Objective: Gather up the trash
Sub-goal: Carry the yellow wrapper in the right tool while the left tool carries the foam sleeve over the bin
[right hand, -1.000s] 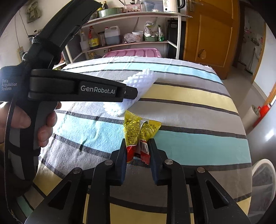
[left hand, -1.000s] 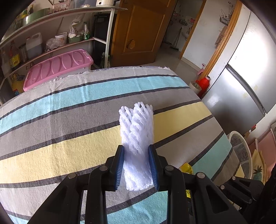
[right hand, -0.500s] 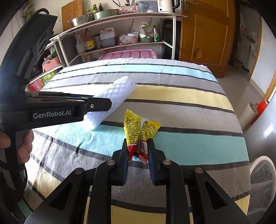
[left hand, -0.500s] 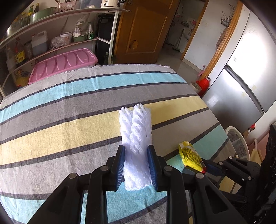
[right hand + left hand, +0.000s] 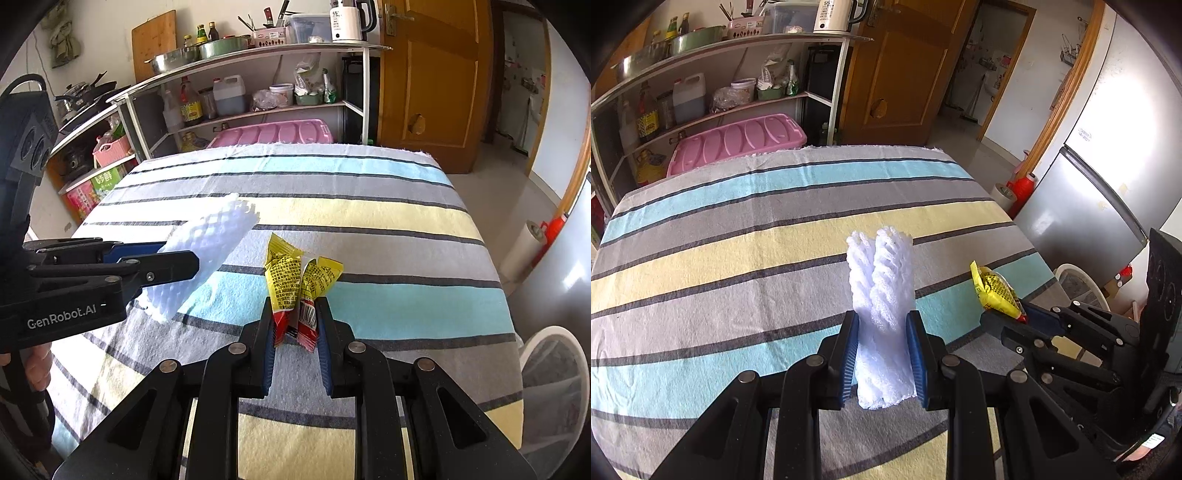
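My left gripper is shut on a white foam net sleeve, held upright above the striped tablecloth. The sleeve also shows in the right wrist view, at the left. My right gripper is shut on a yellow and red snack wrapper, held above the cloth. That wrapper shows in the left wrist view, to the right of the sleeve, with the right gripper behind it.
A white mesh waste basket stands on the floor off the table's right edge, also seen in the left wrist view. A pink lidded bin and a shelf rack stand beyond the far edge. A fridge is at right.
Both grippers have pulled back and risen with their loads. The right gripper and wrapper have come further into the left wrist view. More of the far shelves shows.
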